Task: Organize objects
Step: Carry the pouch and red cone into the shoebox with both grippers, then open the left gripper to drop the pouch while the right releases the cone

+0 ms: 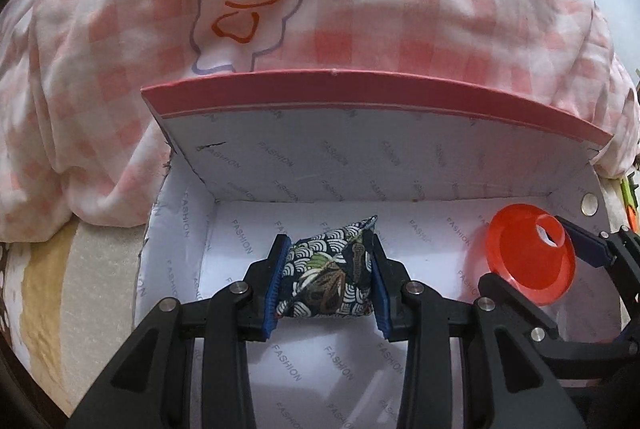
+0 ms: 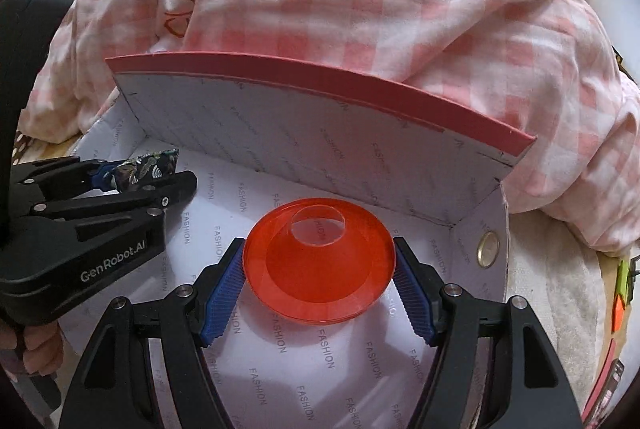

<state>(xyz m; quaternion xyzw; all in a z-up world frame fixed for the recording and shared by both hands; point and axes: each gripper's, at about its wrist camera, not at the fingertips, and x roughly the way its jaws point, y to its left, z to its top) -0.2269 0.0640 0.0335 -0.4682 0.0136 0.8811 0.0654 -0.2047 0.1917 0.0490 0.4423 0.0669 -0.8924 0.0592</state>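
Observation:
A small dark bean bag [image 1: 330, 271] with a wave and leaf print is clamped between the blue pads of my left gripper [image 1: 327, 249], held over the inside of an open white box [image 1: 304, 369] printed with "FASHION". The same bean bag [image 2: 146, 169] shows at the left of the right wrist view, in the left gripper [image 2: 132, 175]. My right gripper [image 2: 319, 253] is shut on an orange translucent cone [image 2: 318, 265] with a hole in its top, also over the box floor [image 2: 280, 369]. In the left wrist view the cone [image 1: 530, 257] hangs at the right.
The box's hinged lid [image 1: 380, 109] with a pink edge stands up at the back. Behind it lies a pink and white checked quilt [image 1: 400, 9]. The box sits on a bed with a beige cover [image 2: 560, 289]. A hand [image 2: 38, 349] grips the left tool's handle.

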